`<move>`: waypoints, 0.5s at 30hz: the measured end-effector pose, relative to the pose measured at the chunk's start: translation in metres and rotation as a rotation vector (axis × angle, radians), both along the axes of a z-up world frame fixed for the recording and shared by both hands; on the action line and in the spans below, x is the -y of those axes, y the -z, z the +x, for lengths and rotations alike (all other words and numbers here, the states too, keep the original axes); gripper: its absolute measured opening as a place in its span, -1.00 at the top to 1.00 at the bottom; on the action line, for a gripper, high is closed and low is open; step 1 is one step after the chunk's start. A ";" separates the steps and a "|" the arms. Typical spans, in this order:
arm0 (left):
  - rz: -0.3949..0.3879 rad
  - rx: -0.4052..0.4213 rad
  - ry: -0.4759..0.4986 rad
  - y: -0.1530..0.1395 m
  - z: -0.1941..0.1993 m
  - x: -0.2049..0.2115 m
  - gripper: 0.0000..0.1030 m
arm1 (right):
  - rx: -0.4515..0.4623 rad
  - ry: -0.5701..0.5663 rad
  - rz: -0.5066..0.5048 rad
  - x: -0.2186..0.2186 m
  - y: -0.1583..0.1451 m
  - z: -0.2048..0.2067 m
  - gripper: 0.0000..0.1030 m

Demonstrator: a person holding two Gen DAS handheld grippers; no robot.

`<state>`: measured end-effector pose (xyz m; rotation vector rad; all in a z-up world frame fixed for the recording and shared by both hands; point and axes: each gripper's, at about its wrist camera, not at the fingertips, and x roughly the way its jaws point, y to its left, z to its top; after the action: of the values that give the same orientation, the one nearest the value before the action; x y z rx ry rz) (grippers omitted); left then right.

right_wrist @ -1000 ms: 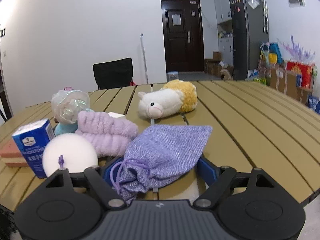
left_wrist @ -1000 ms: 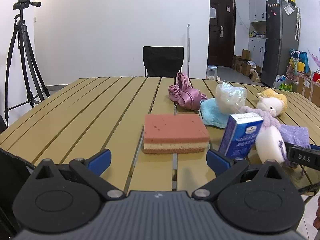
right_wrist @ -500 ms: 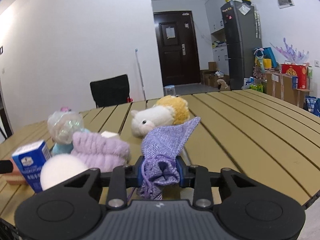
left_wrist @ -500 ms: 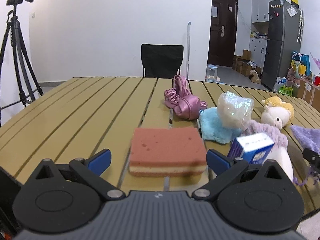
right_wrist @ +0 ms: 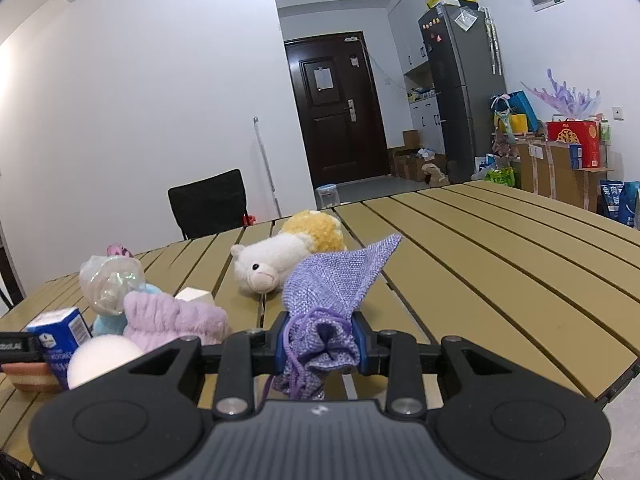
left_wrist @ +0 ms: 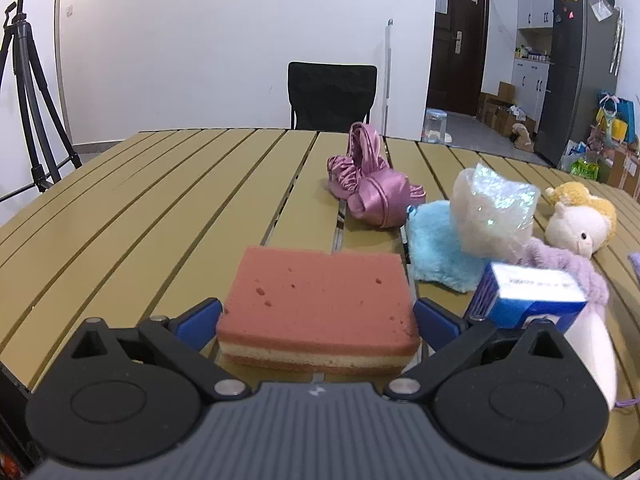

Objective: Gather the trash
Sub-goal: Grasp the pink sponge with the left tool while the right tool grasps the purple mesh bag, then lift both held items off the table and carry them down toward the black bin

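Note:
A pink sponge (left_wrist: pixel 320 300) with a cream middle layer lies flat on the slatted table (left_wrist: pixel 160 200). My left gripper (left_wrist: pixel 318 316) is open, one blue fingertip on each side of the sponge's near end. In the right wrist view my right gripper (right_wrist: pixel 320 340) is shut on the gathered neck of a purple drawstring bag (right_wrist: pixel 336 284). The bag's far corner points up over the table (right_wrist: pixel 500 260). A blue carton (left_wrist: pixel 532 300) stands just right of the sponge, and a crumpled clear plastic wrap (left_wrist: pixel 492 212) sits behind it.
Near the carton are a white round object (right_wrist: pixel 104 360), a lilac fluffy band (right_wrist: pixel 172 320), a blue fluffy cloth (left_wrist: pixel 440 248), an alpaca plush (right_wrist: pixel 280 256) and a pink satin piece (left_wrist: pixel 372 184). A black chair (left_wrist: pixel 332 96) stands beyond the table, a tripod (left_wrist: pixel 24 100) at far left.
My left gripper has moved forward until the sponge lies between its open fingers. My right gripper closed on the purple bag's neck and raised it off the table.

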<state>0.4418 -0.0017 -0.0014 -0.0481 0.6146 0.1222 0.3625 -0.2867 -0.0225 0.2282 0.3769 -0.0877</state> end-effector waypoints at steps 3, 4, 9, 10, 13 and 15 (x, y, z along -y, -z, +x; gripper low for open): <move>0.016 -0.021 0.004 0.006 0.005 0.002 -1.00 | -0.002 -0.008 0.002 0.000 0.000 0.000 0.41; 0.012 -0.025 0.005 0.007 0.005 0.000 -1.00 | -0.003 -0.009 0.003 0.000 0.001 0.000 0.41; 0.017 -0.036 0.012 0.013 0.008 0.001 -1.00 | -0.005 -0.019 0.006 0.000 0.001 -0.002 0.41; 0.016 -0.040 0.012 0.015 0.009 0.001 -1.00 | -0.004 -0.022 0.006 0.000 0.000 -0.002 0.41; 0.028 -0.030 0.014 0.017 0.006 0.003 -0.97 | -0.004 -0.028 0.008 0.000 -0.001 -0.004 0.41; 0.023 -0.021 0.031 0.016 0.003 0.004 -0.92 | -0.004 -0.032 0.005 -0.001 0.000 -0.005 0.41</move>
<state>0.4451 -0.0055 -0.0171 -0.0151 0.6343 0.1001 0.3578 -0.2854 -0.0221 0.2269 0.3848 -0.0554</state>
